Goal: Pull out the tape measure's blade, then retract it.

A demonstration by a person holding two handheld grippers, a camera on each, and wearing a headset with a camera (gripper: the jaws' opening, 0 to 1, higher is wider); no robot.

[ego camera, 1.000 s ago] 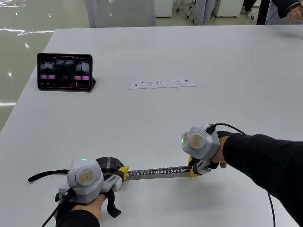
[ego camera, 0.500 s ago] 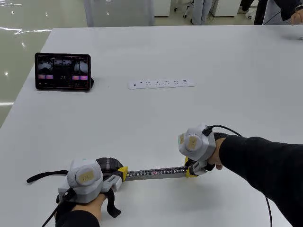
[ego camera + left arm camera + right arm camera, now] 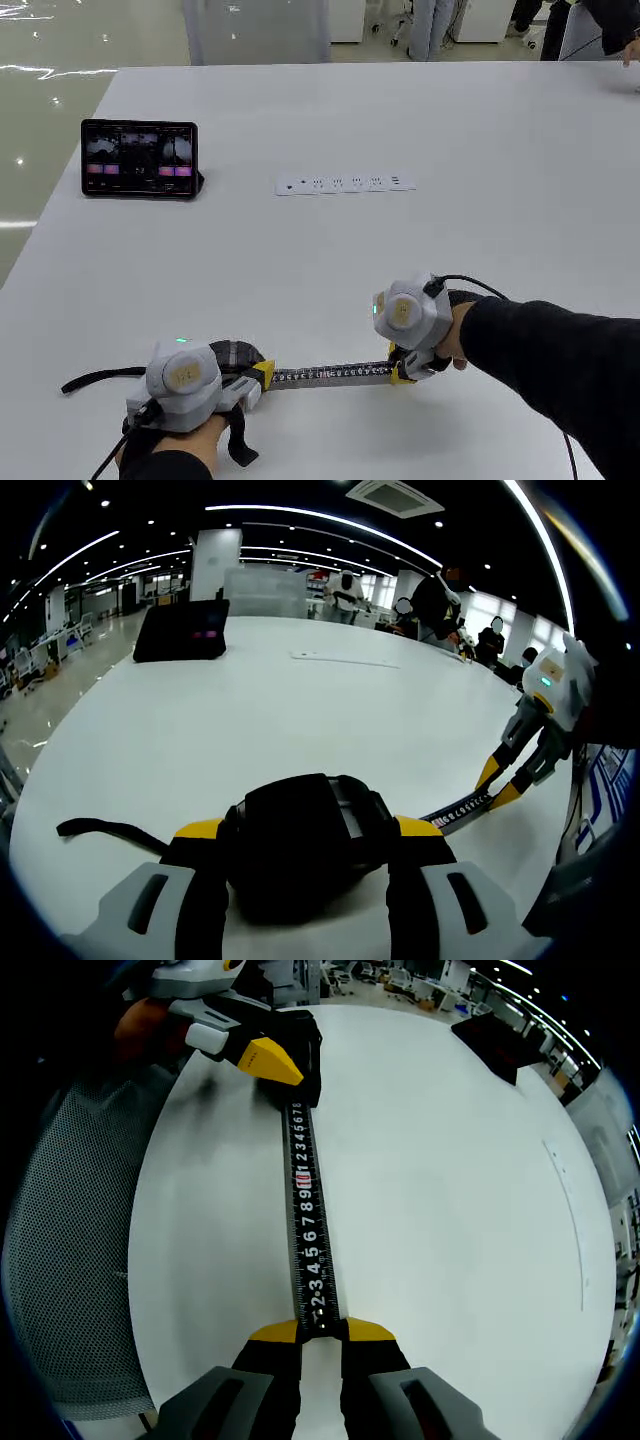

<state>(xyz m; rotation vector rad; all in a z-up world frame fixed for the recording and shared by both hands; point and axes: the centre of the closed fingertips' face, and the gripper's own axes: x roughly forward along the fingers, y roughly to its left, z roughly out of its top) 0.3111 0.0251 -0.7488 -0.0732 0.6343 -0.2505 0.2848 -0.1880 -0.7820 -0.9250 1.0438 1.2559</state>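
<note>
White tabletop [image 3: 330,250] is spread below a propped tablet [image 3: 139,158]. At the left, the tape measure's case [image 3: 232,356] is rested on it and clamped between the jaws of the left gripper [image 3: 250,380]. The blade [image 3: 330,374] is drawn out rightward, its end pinched by the closed right gripper [image 3: 403,374]. Should that pinch be lost, the blade would likely be whipped back uncontrolled. The case could also be dragged by a harder pull.
</note>
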